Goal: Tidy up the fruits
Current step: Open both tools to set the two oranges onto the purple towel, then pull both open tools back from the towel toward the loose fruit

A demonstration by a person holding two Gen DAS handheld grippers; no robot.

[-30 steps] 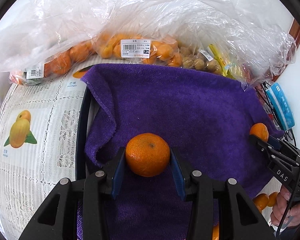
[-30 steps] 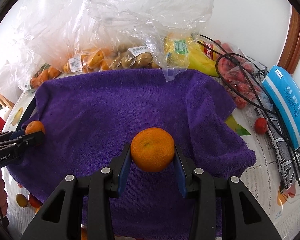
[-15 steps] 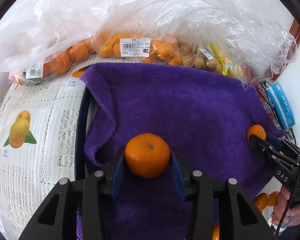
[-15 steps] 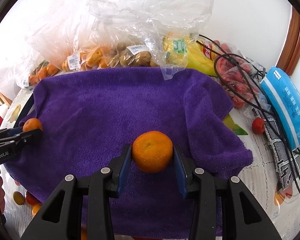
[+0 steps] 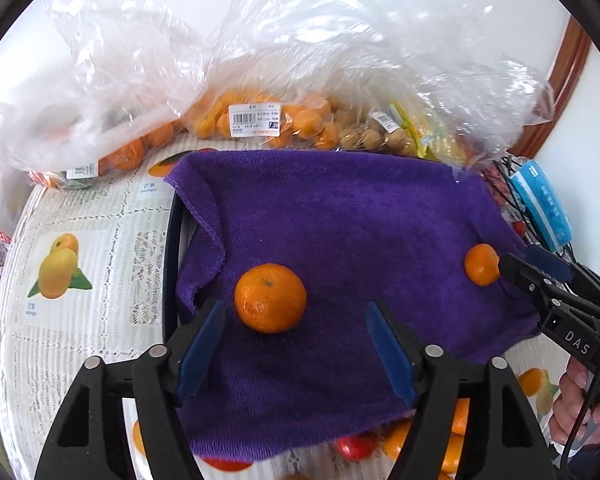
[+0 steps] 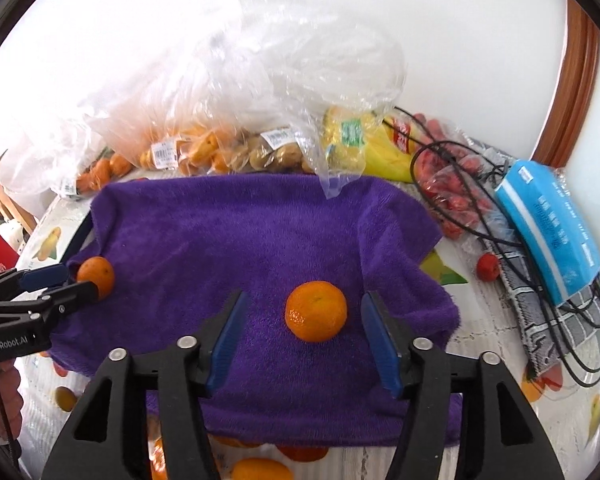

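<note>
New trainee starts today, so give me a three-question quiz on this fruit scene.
1. True or false: the left tongs grip a mandarin.
2. What do both mandarins rest on?
3. The right tongs are: A open, B shut.

Key:
1. False; their jaws have just been opening, and the fruit lies free between them.
2. The purple towel.
3. A; they too have just been opening, around the other mandarin.

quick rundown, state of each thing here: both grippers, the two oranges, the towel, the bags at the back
left gripper: open, jaws just opened, nothing gripped
right gripper: open, jaws just opened, nothing gripped
left orange: released, resting on the towel between the pads
right orange: released, resting on the towel between the pads
purple towel: spread over a tray, left edge folded
plastic bags: crumpled, fruit inside
</note>
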